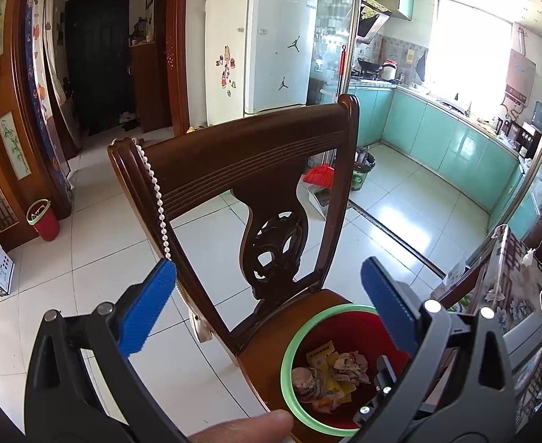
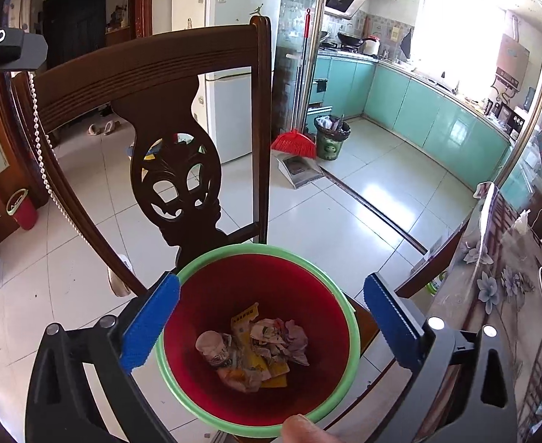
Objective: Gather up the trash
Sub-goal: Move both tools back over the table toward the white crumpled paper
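Observation:
A red bin with a green rim (image 2: 263,249) stands on the seat of a dark wooden chair (image 2: 153,70). Crumpled paper and yellow wrappers (image 2: 256,347) lie at its bottom. My right gripper (image 2: 273,278) hangs open right over the bin's mouth, its blue pads (image 2: 149,321) wide apart with nothing between them. In the left wrist view the bin (image 1: 289,354) sits low and right of centre. My left gripper (image 1: 268,264) is open and empty, to the left of the bin and facing the chair back (image 1: 249,155). A thumb shows at the bottom of both views.
A string of white beads (image 1: 156,199) hangs on the chair back. A table with a flowered cover (image 2: 492,295) and a white cable stands at the right. On the tiled floor are another red bin (image 1: 44,219), a red broom (image 2: 295,144), a dustpan and a dark waste bin (image 2: 330,142).

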`<state>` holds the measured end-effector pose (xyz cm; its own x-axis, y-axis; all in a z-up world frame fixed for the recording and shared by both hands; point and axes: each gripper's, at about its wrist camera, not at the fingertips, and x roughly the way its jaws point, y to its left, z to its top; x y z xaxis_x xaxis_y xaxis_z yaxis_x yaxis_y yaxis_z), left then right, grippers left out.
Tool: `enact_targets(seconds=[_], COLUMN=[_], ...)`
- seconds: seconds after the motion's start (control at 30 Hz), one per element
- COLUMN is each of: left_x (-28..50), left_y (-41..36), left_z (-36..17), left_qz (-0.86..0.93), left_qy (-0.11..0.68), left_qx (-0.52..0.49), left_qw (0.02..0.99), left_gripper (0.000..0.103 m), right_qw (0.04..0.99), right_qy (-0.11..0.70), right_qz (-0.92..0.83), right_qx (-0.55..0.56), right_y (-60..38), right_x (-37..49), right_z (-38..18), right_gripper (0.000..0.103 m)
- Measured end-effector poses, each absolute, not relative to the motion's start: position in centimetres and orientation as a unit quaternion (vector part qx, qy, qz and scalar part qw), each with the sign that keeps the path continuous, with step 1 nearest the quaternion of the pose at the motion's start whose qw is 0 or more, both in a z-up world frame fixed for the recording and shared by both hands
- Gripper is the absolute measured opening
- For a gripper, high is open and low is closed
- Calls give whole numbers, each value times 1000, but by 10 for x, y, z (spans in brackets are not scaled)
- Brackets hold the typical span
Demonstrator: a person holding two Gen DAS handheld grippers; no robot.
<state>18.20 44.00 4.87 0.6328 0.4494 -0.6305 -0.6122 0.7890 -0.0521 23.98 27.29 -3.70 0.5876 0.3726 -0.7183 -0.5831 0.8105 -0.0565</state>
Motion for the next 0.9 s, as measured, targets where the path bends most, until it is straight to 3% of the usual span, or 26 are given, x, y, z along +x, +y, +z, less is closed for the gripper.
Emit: enact_targets(seconds=[0.43, 0.9], left_x=[195, 203], left_y=[376, 220], left_z=[63, 63], left_qz=[235, 70], left_qy=[305, 312], left_qx=[-71, 11], left_qw=[920, 948], left_gripper=[98, 99], right_qw=[906, 931], right_qy=[347, 343], right_qz=[212, 105], right_qx=[-119, -74], right_y=[176, 3], right_x=[205, 149], right_z=[3, 30], right_gripper=[97, 97])
